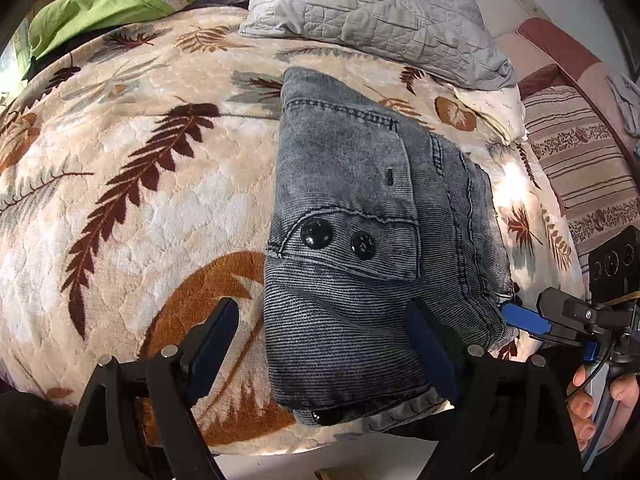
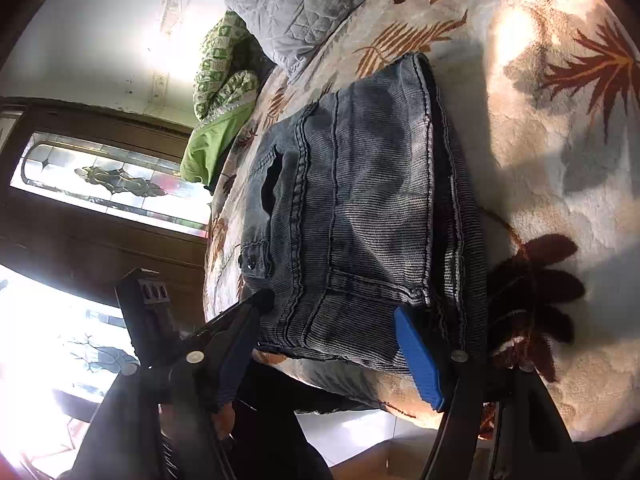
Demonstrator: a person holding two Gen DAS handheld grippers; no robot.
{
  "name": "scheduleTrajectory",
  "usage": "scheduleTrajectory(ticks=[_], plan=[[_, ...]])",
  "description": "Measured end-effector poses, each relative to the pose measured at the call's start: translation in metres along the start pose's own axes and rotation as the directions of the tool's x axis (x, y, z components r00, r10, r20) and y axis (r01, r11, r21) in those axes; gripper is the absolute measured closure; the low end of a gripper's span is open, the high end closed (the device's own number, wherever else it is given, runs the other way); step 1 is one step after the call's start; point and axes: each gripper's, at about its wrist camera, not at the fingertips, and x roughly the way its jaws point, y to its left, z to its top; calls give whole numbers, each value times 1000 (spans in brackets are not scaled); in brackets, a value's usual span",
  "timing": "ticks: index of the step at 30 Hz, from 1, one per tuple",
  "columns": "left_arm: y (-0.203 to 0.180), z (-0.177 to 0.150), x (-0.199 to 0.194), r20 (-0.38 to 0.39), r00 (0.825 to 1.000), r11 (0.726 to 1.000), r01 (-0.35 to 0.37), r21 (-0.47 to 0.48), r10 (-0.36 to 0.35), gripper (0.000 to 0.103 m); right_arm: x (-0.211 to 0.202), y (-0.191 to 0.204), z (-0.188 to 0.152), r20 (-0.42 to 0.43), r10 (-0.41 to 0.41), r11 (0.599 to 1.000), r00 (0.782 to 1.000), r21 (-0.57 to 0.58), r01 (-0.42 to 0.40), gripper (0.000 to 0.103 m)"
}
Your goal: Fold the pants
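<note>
Grey-blue denim pants (image 1: 360,220) lie folded into a thick stack on a cream leaf-print blanket (image 1: 132,184); two black buttons show on a flap. My left gripper (image 1: 324,344) is open, its fingers apart over the stack's near end, the right finger resting on the denim. My right gripper (image 2: 332,340) is open, turned sideways at the stack's near right edge; the pants (image 2: 360,200) sit between its fingers, and its blue finger (image 2: 418,356) lies against the lower layers. In the left wrist view the right gripper's blue fingertip (image 1: 524,318) touches the stack's edge.
A grey quilted pillow (image 1: 372,12) and a green bedding bundle (image 1: 104,4) lie at the bed's far end. A striped cushion (image 1: 580,160) is at the right. The bed's near edge (image 1: 320,452) drops to the floor. A stained-glass cabinet (image 2: 100,176) stands beyond the bed.
</note>
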Motion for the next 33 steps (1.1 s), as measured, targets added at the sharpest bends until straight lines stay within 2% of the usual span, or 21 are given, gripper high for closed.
scheduleTrajectory(ticks=[2,6,9,12,14,20,23,26,29,33], plan=[[-3,0,-17,69,997,999,-32,10,31,17,-13,12,-3,69,-39,997,997,-60,43,30],[-7,-2,-30,140,983,991,-125,37,119,17,-11,29,-19,86,-86,980,993,-172,100,30],[-3,-5,-23,125,979,985,-165,45,158,17,0,34,-29,128,-190,941,973,-261,217,29],[-4,-10,-4,81,975,976,-210,58,205,17,13,38,-34,130,-267,898,955,-326,295,28],[-1,-12,-3,89,977,979,-200,39,196,16,12,40,-35,118,-290,888,950,-337,313,28],[0,-10,-7,85,979,982,-188,35,184,17,-1,39,-28,120,-240,924,963,-276,265,28],[5,-7,-11,80,987,990,-141,15,139,17,-11,39,-19,143,-233,931,962,-255,263,28],[23,2,-20,97,995,997,-22,-78,30,17,-23,32,-9,149,-221,946,964,-208,249,28],[50,10,-16,80,993,976,104,-192,-90,17,-33,16,4,149,-210,967,966,-114,227,28],[70,10,-3,49,980,939,199,-282,-193,17,-38,-12,21,147,-144,989,979,31,141,28]])
